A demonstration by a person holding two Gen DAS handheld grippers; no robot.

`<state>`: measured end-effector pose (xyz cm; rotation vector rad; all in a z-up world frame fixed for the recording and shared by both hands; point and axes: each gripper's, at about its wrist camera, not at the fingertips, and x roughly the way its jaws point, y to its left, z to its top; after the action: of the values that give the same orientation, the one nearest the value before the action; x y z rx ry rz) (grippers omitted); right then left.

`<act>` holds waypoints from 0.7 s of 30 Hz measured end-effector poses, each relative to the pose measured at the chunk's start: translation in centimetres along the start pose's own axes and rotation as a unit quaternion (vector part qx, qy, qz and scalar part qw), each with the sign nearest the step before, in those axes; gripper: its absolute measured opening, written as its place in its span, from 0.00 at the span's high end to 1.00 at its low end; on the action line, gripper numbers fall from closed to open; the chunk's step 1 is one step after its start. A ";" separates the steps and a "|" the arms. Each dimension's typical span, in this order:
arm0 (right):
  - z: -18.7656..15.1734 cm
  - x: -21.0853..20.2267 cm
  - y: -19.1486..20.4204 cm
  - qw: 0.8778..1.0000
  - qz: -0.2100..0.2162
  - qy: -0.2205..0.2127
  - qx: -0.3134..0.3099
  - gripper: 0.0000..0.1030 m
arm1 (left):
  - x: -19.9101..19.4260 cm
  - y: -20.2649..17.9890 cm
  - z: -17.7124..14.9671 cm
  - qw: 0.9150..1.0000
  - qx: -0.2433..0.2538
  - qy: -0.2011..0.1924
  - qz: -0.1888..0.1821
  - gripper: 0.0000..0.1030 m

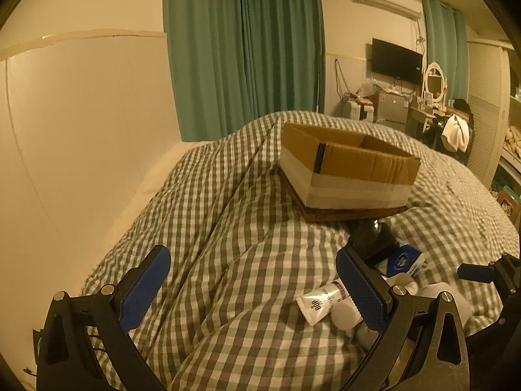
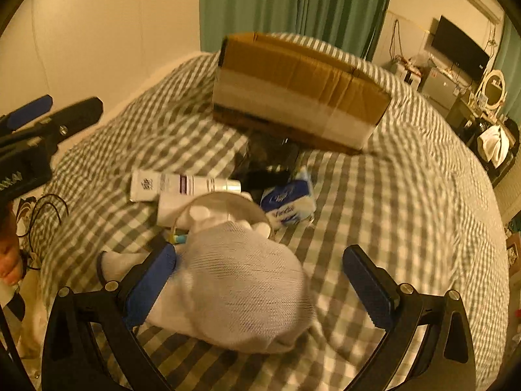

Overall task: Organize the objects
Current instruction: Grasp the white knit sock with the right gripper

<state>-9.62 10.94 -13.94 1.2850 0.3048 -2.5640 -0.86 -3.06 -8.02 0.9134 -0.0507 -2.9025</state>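
An open cardboard box [image 1: 348, 169] [image 2: 299, 91] sits on a checked bed cover, banded with white tape. In front of it lies a pile: a white tube [image 1: 320, 301] [image 2: 182, 184], a blue and white tissue pack [image 1: 403, 260] [image 2: 289, 200], a dark object [image 2: 267, 159] and a white mesh sock [image 2: 241, 286]. My left gripper [image 1: 254, 286] is open over bare cover, the tube beside its right finger. My right gripper [image 2: 260, 280] is open around the sock, its left pad touching it. The left gripper [image 2: 42, 114] shows at that view's left edge.
A cream wall [image 1: 81, 123] runs along the bed's left side, with green curtains [image 1: 247, 49] behind. A television [image 1: 395, 62], a small fridge and a dressing table with a mirror stand at the far right. A hand [image 2: 9, 260] and thin cables show at the left edge.
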 end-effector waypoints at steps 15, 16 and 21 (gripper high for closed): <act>-1.3 -1.5 0.8 0.999 0.041 -0.013 -0.031 0.40 | 3.5 -1.6 -2.3 0.998 0.037 0.043 -0.022 0.00; -1.3 -1.6 0.7 0.999 0.043 -0.015 -0.031 0.41 | 3.5 -1.7 -2.3 0.998 0.038 0.042 -0.024 0.00; -0.8 -4.1 -1.3 0.998 0.028 -0.048 -0.017 0.44 | 3.0 -2.7 -1.9 0.997 0.038 0.041 -0.053 0.00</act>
<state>-7.08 12.95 -10.97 1.1368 0.2888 -2.5529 -2.48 -0.73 -11.45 1.0791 -0.1101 -2.9738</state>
